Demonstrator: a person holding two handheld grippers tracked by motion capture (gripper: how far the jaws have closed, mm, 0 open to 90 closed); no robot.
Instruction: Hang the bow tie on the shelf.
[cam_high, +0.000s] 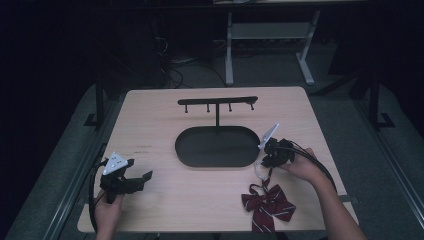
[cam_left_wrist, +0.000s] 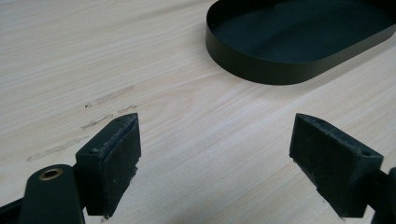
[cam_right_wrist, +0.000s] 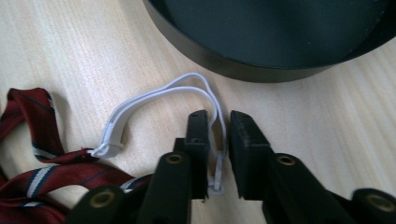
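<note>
Step in hand, as judged: right gripper (cam_right_wrist: 218, 140) is taking the white elastic loop (cam_right_wrist: 159, 100) of the bow tie (cam_high: 267, 206), jaws nearly pressed together with the strap running between them (firm pinch or not, cannot tell); to do it well, it should bite the band squarely, clear of the plastic clasp. Left gripper (cam_left_wrist: 215, 158) hangs spread and empty over the near-left table (cam_high: 150, 125). Bow tie lies near right, dark red with pale stripes, loop reaching toward the black oval tray (cam_high: 187, 150) of the hook stand (cam_high: 218, 101).

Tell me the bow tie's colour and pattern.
Dark red bow tie with navy-and-white stripes, clearest in the right gripper view.
</note>
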